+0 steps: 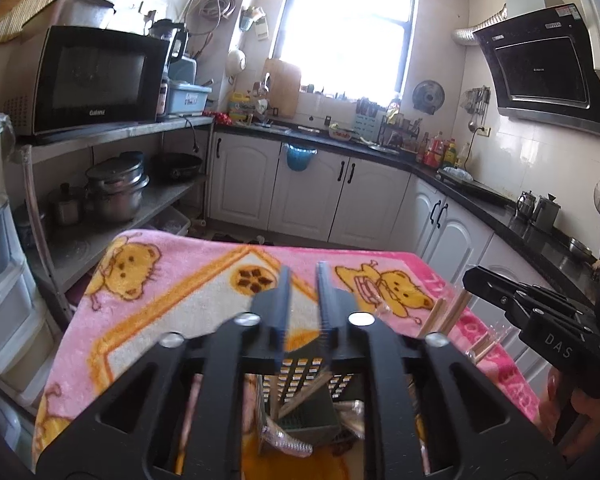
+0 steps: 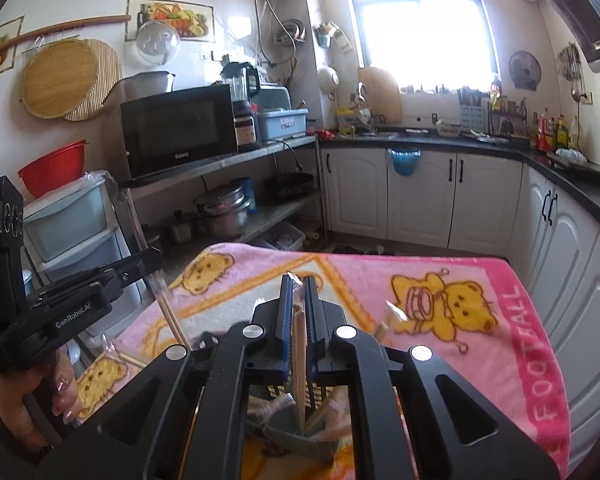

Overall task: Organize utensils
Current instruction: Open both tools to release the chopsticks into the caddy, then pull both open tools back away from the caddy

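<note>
Right wrist view: the right gripper (image 2: 299, 308) has its jaws closed on wrapped chopsticks (image 2: 299, 344), their lower end reaching into the green holder (image 2: 300, 438) on the blanket-covered tabletop (image 2: 460, 280), and other wrapped pairs already stand in it. In the left wrist view the left gripper (image 1: 304, 292) has its jaws slightly apart with nothing between them, directly above the holder (image 1: 312, 424), so I judge sorting well underway. Loose chopsticks (image 1: 446, 314) near the tabletop's right edge remain; the far half is bare.

Utensil holder (image 1: 306, 420) half hidden (by tongs)
</note>
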`<state>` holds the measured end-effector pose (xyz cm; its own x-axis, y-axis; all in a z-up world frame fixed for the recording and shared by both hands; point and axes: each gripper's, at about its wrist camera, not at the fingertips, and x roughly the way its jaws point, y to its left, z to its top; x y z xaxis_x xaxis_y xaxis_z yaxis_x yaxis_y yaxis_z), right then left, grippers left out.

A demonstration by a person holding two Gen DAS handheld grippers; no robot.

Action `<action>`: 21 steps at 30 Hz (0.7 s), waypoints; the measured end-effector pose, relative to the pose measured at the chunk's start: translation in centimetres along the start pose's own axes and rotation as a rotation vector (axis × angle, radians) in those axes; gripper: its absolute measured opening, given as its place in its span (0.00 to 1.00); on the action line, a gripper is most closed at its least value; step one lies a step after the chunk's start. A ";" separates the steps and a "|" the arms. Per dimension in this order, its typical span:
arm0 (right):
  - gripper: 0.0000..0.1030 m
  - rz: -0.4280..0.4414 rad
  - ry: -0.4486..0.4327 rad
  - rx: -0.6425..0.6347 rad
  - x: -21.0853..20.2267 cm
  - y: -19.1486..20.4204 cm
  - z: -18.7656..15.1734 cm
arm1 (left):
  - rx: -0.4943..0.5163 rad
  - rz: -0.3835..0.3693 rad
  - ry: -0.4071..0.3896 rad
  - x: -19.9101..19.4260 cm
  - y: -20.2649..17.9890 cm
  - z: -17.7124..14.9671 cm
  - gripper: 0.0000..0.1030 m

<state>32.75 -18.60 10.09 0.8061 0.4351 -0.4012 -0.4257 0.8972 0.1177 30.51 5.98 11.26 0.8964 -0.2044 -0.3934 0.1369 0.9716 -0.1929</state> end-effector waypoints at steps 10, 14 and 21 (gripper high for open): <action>0.28 -0.027 0.021 -0.023 -2.3 -0.8 -1.1 | -0.035 -0.005 0.038 -1.7 0.8 -0.3 0.42; 0.37 -0.029 0.031 -0.033 -3.6 -0.9 -1.7 | -0.059 -0.013 0.051 -3.1 1.2 -0.4 0.56; 0.56 -0.021 0.032 -0.043 -6.3 -0.5 -3.3 | -0.103 -0.017 0.092 -5.6 1.5 -2.0 0.85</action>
<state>26.59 -22.05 9.57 0.8019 0.4126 -0.4322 -0.4262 0.9019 0.0704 24.84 8.32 11.43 0.8513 -0.2358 -0.4686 0.1039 0.9514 -0.2899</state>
